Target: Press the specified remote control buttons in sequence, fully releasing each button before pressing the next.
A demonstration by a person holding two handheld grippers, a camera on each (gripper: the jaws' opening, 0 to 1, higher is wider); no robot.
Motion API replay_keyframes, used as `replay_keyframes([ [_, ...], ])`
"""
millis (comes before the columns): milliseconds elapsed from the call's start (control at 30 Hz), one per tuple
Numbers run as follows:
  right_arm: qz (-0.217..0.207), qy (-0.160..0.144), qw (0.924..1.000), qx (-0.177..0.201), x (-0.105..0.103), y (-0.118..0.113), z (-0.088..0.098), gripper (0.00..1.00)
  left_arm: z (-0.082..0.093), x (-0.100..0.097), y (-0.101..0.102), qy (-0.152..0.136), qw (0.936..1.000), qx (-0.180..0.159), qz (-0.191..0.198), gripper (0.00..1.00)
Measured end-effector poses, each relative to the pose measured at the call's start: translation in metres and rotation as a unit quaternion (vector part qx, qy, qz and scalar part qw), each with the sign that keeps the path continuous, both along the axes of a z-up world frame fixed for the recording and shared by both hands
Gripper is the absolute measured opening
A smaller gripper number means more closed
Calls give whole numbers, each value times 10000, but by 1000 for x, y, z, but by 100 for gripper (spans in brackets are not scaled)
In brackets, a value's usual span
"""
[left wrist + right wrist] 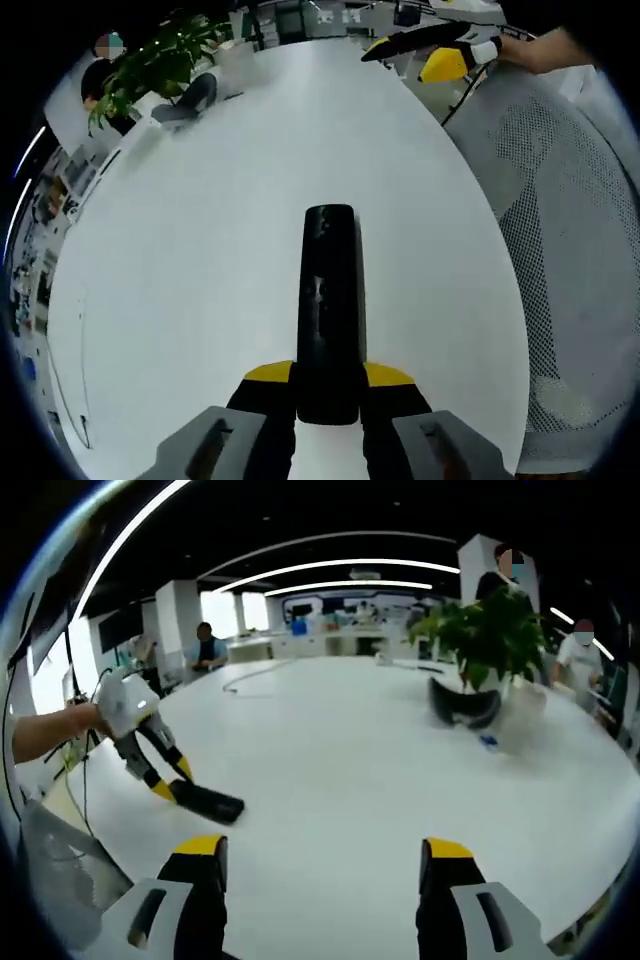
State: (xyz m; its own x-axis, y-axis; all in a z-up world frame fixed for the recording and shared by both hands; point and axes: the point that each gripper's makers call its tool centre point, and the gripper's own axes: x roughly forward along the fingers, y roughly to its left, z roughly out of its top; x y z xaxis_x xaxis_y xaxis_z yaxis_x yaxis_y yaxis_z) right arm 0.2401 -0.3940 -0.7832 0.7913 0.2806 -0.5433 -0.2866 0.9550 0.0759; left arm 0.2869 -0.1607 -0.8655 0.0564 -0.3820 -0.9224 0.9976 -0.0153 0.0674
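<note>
Left gripper [328, 395] clamps black remote control [329, 300] at near end, remote lying lengthwise on white table [180, 280]. Right gripper [325, 870] spread wide, holding nothing, well apart from remote [205, 802]. No button contact: pressing seemingly not under way. Buttons too dark to distinguish; potted plant [485, 630] behind.
</note>
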Motion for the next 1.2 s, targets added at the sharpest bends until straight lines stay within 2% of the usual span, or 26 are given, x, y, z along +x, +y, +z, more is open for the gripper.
replay_keyframes([
  [467, 70, 165, 9998, -81, -2, 1, -7, 77, 0, -13, 2, -26, 9999, 108, 23, 23],
  [700, 145, 247, 9995, -129, -4, 3, -10, 76, 0, -22, 3, 55, 9999, 127, 9, 23],
  [1200, 258, 286, 9991, -173, -6, 7, -11, 75, 0, -49, 4, 177, 9997, 161, -26, 23],
])
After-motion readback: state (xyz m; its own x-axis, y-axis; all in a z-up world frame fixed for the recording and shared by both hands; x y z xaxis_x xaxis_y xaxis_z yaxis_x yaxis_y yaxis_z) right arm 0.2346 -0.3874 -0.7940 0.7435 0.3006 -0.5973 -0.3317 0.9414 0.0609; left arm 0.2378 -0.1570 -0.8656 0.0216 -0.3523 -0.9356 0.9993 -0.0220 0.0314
